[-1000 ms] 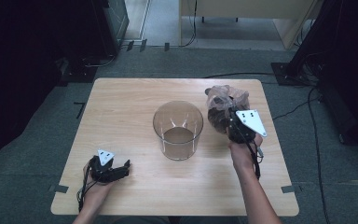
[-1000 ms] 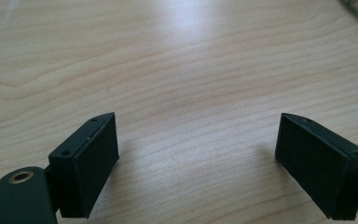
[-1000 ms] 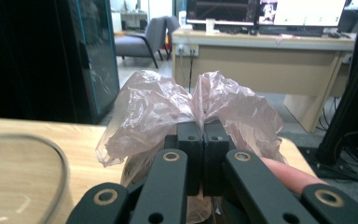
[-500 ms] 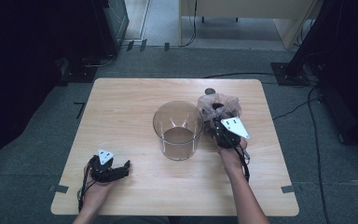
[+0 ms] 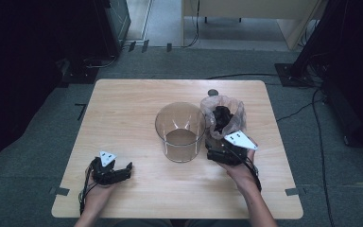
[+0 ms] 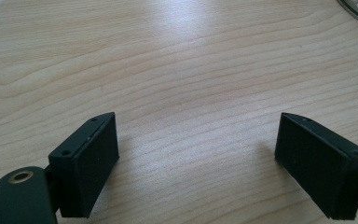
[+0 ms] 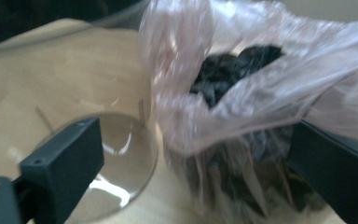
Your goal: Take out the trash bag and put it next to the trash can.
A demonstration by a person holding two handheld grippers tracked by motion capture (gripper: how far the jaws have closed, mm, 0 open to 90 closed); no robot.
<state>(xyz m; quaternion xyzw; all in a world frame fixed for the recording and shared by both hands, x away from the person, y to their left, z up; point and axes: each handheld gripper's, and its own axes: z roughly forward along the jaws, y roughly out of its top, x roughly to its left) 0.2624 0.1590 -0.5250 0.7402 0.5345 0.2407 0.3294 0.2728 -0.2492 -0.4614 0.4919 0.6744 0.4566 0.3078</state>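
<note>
Thin pink plastic, filled with dark clumps, stands on the pale wooden table (image 5: pixel 123 109): the bag (image 5: pixel 223 117) sits just beside the clear tub (image 5: pixel 180 131), on the tub's right in the high view, its mouth gaping upward. The right gripper (image 5: pixel 217 150) lies low at the bag's near side, the person's hand behind it. Its jaws have just been opening and now stand wide apart; in the right gripper view the bag (image 7: pixel 261 116) bulges between them, brushing the right-hand jaw while the left one stands clear of it, so nothing looks clamped. The bag seems to have been set down and let go. It lies straight ahead of those jaws, upright, with the tub (image 7: pixel 116 158) close on its far flank. The left gripper (image 5: pixel 116 172) rests well apart at the table's near left edge, jaws spread over bare wood, nothing between them. Any next move on the bag falls plainly to the right hand, much the nearer.
</note>
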